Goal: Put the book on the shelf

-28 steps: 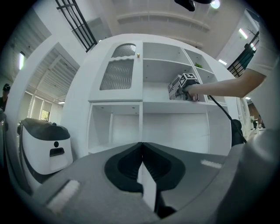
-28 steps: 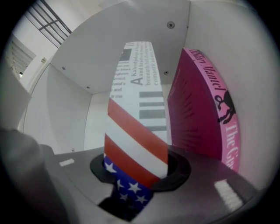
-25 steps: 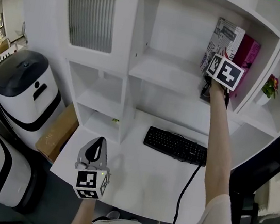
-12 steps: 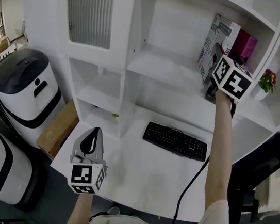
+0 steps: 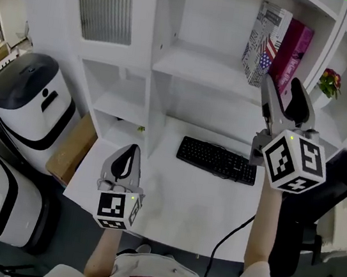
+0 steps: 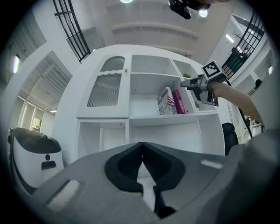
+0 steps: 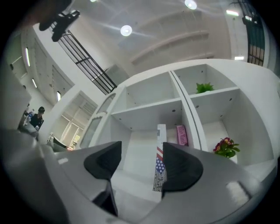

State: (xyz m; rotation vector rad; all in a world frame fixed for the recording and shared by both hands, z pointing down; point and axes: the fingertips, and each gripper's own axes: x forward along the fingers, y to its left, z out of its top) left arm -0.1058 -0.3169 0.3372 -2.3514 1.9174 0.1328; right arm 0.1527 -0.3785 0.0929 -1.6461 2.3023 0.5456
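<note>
Now the slim flag-printed book stands upright on the white shelf, right gripper just opened, empty, left gripper closed.

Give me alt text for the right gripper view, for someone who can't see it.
A flag-patterned book stands upright on a white shelf beside a pink book, seen between the jaws of the right gripper; they have just been opening and hold nothing. A red-flowered plant sits in the compartment to the right.

Shelf: smooth white painted finish, faintly sheened. Book, ahead of the right gripper jaws: printed paper cover. Keyboard: matt black plastic.
</note>
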